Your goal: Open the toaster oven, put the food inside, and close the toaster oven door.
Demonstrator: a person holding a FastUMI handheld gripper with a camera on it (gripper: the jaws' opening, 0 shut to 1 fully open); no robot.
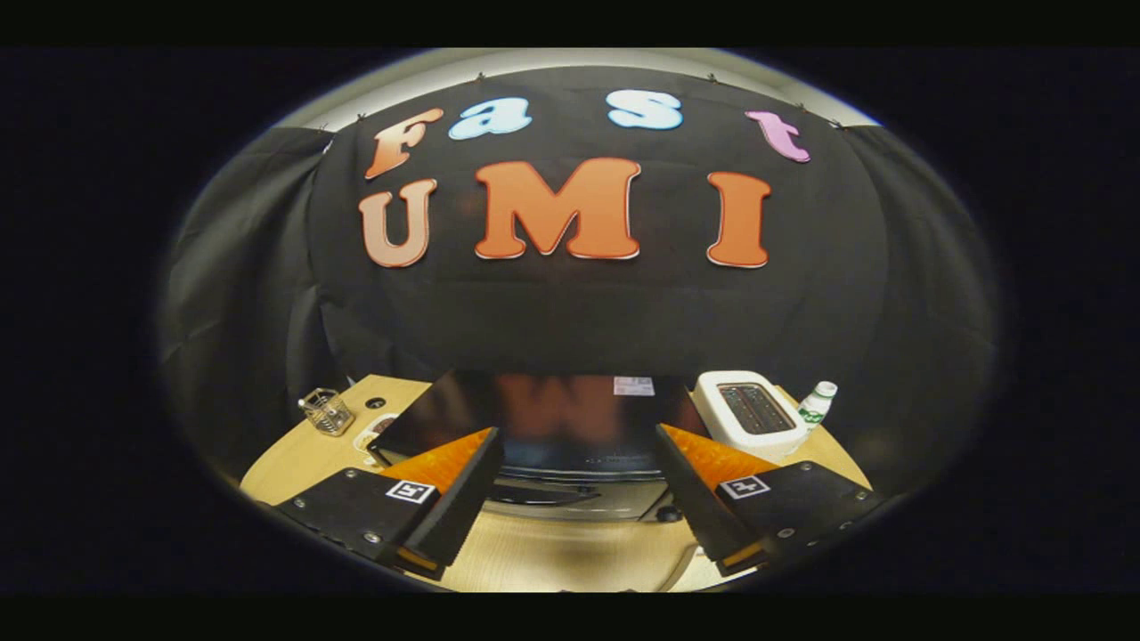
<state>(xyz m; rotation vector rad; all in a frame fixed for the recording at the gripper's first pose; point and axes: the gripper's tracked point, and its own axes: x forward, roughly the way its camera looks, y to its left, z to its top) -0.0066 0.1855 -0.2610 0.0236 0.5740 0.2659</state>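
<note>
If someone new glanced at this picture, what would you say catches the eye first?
The glossy black toaster oven sits on the wooden table just ahead of the open gripper, its door shut. Right of it stand a white toaster and a small bottle; a wire basket sits far left.

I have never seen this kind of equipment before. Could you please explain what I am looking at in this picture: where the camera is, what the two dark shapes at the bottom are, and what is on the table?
The camera sits on a hand-held gripper that a person carries; it looks forward along the gripper's two fingers. These are the two dark shapes at the bottom. They stand wide apart and hold nothing.

Just ahead of them, on a wooden table, is the toaster oven, seen from above; its dark glossy top faces the camera and its door appears closed. To one side stands a small wire basket. On the other side are a white slot toaster and a plastic bottle behind it. Black cloth forms the booth's wall.
</note>
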